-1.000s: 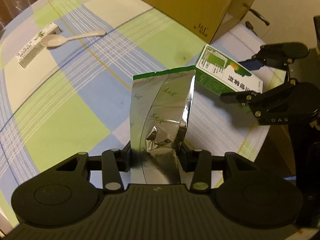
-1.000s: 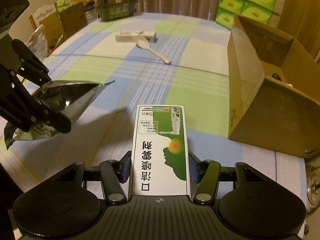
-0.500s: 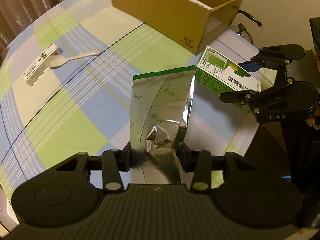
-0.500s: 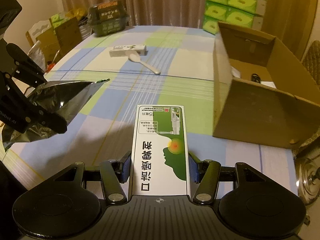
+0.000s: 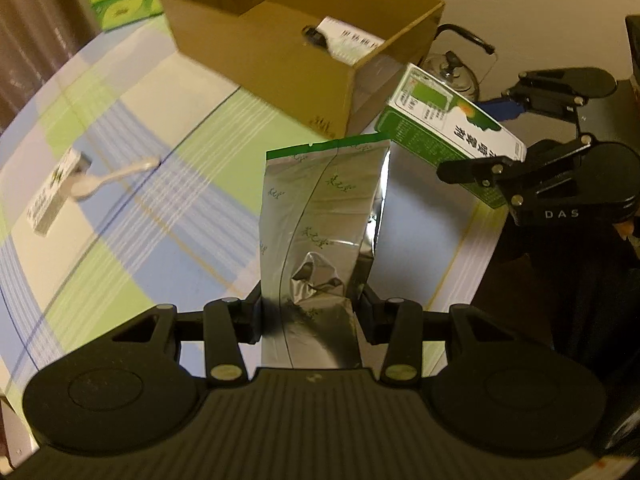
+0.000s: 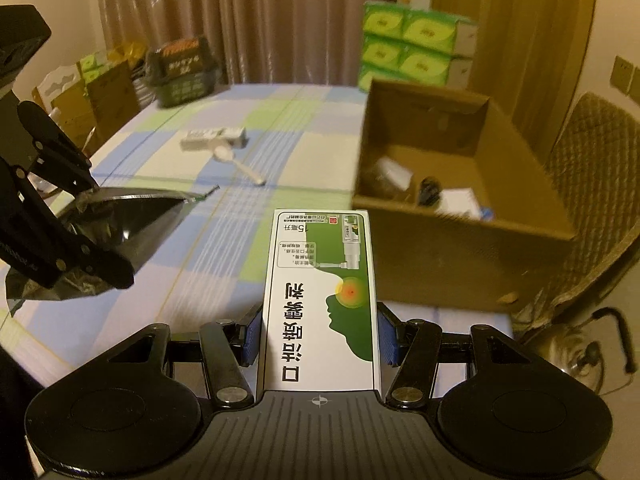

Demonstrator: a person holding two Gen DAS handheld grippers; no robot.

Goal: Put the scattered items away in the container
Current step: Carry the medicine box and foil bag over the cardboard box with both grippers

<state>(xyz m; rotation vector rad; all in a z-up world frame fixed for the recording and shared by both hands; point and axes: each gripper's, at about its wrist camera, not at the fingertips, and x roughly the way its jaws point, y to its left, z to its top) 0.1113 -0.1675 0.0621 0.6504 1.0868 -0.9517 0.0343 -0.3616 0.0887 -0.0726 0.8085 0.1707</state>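
The left gripper (image 5: 312, 312) pinches a silver bag (image 5: 324, 216), the right gripper (image 6: 318, 338) a green box (image 6: 320, 300), both lifted to drop into the cardboard box (image 6: 460, 248).

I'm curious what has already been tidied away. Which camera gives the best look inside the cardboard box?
The right wrist view: it looks over the near wall of the cardboard box onto several small items on its floor. The left wrist view sees the same box mostly from outside, showing only a labelled white packet inside.

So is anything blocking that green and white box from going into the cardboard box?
Nothing visible does. The green and white box, clamped in the right gripper, faces the cardboard box, whose top is open; only its near wall must be cleared.
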